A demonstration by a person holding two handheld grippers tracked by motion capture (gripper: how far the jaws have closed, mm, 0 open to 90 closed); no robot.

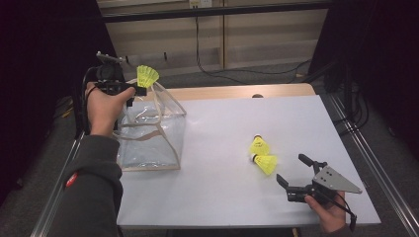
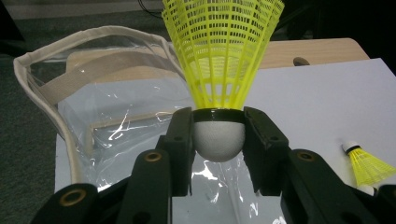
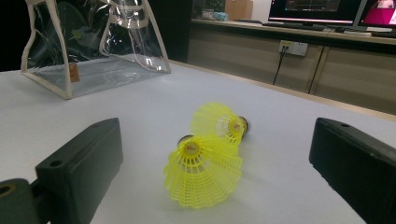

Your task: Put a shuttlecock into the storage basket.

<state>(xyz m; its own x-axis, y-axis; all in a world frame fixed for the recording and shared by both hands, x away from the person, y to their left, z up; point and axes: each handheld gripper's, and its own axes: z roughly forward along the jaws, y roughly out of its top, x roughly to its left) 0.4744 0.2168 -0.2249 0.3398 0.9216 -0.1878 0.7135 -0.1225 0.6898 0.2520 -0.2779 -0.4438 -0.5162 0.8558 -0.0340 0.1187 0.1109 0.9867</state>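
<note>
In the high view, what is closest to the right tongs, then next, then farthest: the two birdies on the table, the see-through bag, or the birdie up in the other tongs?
From the right tongs:
1. The two shuttlecocks on the table, just up and left of the tongs; they touch, too close to rank.
2. The clear bag, standing at the table's left side.
3. The held shuttlecock, in the left tongs above the bag.

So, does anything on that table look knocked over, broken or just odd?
Nothing broken. Two yellow shuttlecocks lie tipped on their sides on the white table; the clear bag stands open.

Three yellow shuttlecocks: one (image 1: 147, 75) up at the bag, two (image 1: 259, 145) (image 1: 266, 163) on the table (image 1: 222, 163). One clear bag (image 1: 150, 133). Two grippers (image 1: 129, 92) (image 1: 294, 171).
</note>
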